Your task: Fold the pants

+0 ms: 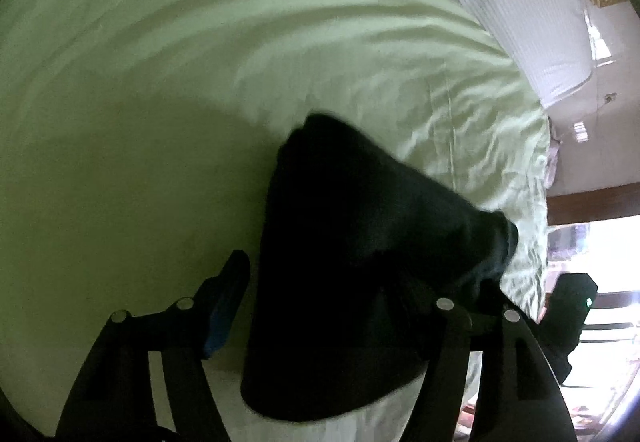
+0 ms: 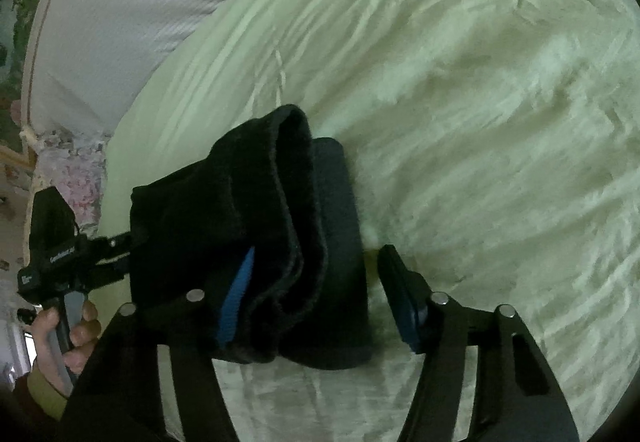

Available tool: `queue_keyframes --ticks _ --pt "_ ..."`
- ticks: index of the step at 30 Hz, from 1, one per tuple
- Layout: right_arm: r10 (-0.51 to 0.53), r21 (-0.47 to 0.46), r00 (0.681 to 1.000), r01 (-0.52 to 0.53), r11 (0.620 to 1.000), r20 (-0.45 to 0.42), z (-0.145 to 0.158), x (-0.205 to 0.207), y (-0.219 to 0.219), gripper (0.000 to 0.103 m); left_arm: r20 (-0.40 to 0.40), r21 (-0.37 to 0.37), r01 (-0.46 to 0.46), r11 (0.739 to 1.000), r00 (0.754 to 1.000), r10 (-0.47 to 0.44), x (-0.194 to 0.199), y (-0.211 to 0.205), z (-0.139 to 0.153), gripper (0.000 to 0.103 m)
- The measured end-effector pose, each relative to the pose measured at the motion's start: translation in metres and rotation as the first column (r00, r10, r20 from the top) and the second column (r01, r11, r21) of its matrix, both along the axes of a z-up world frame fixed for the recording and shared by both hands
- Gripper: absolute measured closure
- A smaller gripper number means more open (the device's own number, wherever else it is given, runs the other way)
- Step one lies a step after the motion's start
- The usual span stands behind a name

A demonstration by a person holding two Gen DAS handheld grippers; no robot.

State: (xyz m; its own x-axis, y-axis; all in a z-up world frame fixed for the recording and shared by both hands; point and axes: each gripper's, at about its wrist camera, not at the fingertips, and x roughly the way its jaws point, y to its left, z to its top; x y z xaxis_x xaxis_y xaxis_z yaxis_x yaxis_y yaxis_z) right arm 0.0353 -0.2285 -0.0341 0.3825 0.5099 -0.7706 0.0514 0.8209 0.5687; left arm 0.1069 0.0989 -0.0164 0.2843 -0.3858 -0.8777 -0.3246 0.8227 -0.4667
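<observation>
The black pants (image 1: pixel 360 242) lie as a folded bundle on the pale green bed sheet (image 1: pixel 160 81). In the left wrist view my left gripper (image 1: pixel 324 278) straddles the bundle. Its left blue pad (image 1: pixel 222 318) stands a little apart from the cloth, and the right finger is mostly hidden under the fabric. In the right wrist view the pants (image 2: pixel 240 201) show stacked layers with a cuff on top. My right gripper (image 2: pixel 318 258) is open around them: the left blue pad (image 2: pixel 236 298) is against the folds, and the right finger (image 2: pixel 404 302) stands clear of the cloth.
A white striped pillow (image 1: pixel 520 1) (image 2: pixel 140 1) lies at the head of the bed. The other gripper (image 2: pixel 52 254), in a person's hand (image 2: pixel 76 338), sits at the bed's edge. Floral fabric (image 2: pixel 72 169) and a bright window (image 1: pixel 600 262) lie beyond it.
</observation>
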Motion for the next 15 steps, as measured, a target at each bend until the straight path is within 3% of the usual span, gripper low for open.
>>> queue_keyframes --ticks 5,8,10,15 --pt "0.004 0.064 1.0 -0.003 0.998 -0.01 -0.008 0.002 -0.004 0.05 -0.014 0.011 0.012 1.0 1.0 -0.012 -0.012 -0.005 -0.008 0.032" --pt "0.021 0.078 1.0 -0.02 0.997 -0.007 -0.009 0.003 -0.004 0.054 -0.013 -0.021 0.007 1.0 1.0 -0.007 -0.013 -0.004 -0.016 0.046" --pt "0.023 0.101 1.0 -0.022 0.995 -0.009 -0.01 0.001 -0.007 0.056 -0.01 -0.031 0.006 0.999 1.0 -0.006 -0.012 -0.003 -0.018 0.048" --pt "0.019 0.118 1.0 -0.02 0.993 0.007 -0.001 0.0 -0.002 0.064 0.024 -0.046 0.017 0.999 1.0 -0.016 -0.016 -0.001 -0.011 0.065"
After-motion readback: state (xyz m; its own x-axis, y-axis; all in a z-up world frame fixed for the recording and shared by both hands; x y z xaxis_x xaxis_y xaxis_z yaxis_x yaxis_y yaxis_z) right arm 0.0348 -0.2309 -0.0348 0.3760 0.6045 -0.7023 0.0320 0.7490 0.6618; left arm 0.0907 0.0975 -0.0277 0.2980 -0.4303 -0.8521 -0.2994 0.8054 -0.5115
